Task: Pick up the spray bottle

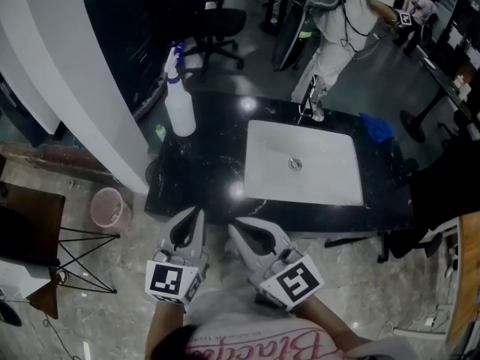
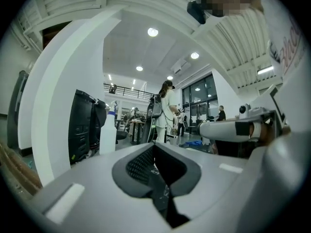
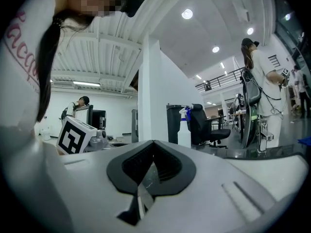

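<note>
A white spray bottle [image 1: 179, 100] with a blue trigger stands upright at the far left corner of the black counter [image 1: 195, 178]. Both grippers hover side by side at the counter's near edge, well short of the bottle and pointing level toward it. My left gripper [image 1: 196, 214] is shut with nothing between its jaws. My right gripper [image 1: 236, 227] is shut and empty too. In the left gripper view the bottle [image 2: 108, 132] stands far off, left of the closed jaws [image 2: 154, 149]. In the right gripper view the bottle [image 3: 185, 127] shows right of the closed jaws [image 3: 153, 147].
A white sink basin [image 1: 304, 162] is set in the counter, with a faucet [image 1: 311, 111] behind it and a blue cloth [image 1: 377, 128] at the far right. A white pillar [image 1: 82, 73] and a pink bin [image 1: 109, 207] stand left. A person [image 1: 341, 21] and an office chair [image 1: 214, 25] are beyond.
</note>
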### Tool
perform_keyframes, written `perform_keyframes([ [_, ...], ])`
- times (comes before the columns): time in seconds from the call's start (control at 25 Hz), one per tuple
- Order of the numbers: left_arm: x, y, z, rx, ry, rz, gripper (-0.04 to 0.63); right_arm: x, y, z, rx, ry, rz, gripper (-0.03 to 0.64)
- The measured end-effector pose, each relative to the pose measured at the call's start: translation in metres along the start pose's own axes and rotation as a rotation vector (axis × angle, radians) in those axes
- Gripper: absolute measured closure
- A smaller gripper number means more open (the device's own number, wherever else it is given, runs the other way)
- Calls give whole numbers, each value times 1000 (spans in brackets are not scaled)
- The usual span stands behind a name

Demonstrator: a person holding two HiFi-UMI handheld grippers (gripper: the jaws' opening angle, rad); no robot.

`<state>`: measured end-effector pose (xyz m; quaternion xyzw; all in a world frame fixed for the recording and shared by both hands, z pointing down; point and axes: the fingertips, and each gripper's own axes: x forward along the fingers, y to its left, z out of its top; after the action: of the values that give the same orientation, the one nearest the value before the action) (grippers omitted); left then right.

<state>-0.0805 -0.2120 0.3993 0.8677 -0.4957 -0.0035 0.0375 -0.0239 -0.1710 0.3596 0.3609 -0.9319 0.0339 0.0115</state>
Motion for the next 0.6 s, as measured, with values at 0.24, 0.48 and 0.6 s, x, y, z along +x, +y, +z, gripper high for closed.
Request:
perform_keyframes([
  [0.24, 41, 40, 0, 1, 51, 11, 466, 44, -36, 9, 6, 9, -5, 615],
  [0.48, 88, 77, 8, 85, 45, 50, 235, 80, -67, 9, 19, 18, 7, 615],
  [0.6, 112, 98, 12, 102, 32, 75, 118, 96, -80, 10, 28, 25, 14, 615],
])
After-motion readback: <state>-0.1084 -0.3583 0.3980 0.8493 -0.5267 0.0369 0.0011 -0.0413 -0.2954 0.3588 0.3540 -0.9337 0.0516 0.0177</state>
